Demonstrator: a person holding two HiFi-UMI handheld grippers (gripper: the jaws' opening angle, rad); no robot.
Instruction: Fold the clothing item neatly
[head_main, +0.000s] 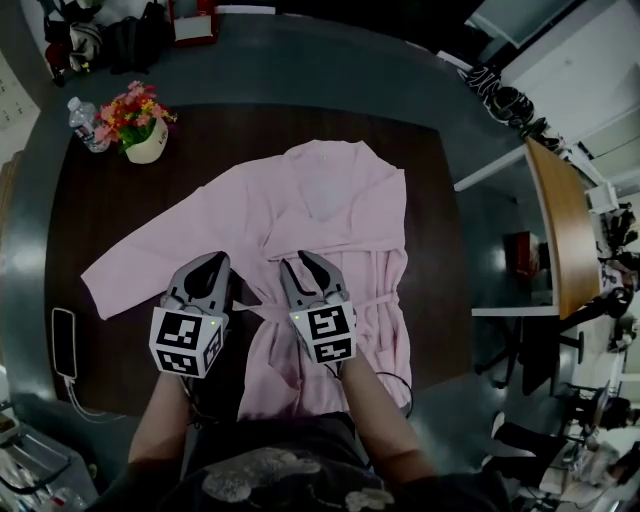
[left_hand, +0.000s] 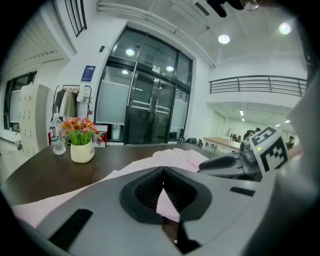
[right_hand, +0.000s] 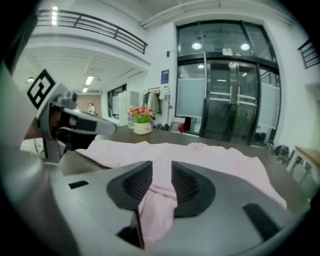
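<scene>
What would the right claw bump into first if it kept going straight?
Most likely the soft pink cloth robe spread flat just ahead; a fold of it already sits between the right claw and its parted jaws.

An open-plan office hall is indicated — glass entrance doors (left_hand: 150, 107), a railed mezzanine (left_hand: 257, 84), lockers (left_hand: 22, 120) and a long desk (head_main: 560, 225) are seen.

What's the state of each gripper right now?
Left gripper: shut, no clear grip on the pink robe.
Right gripper: open, with robe fabric lying between its jaws.
</scene>
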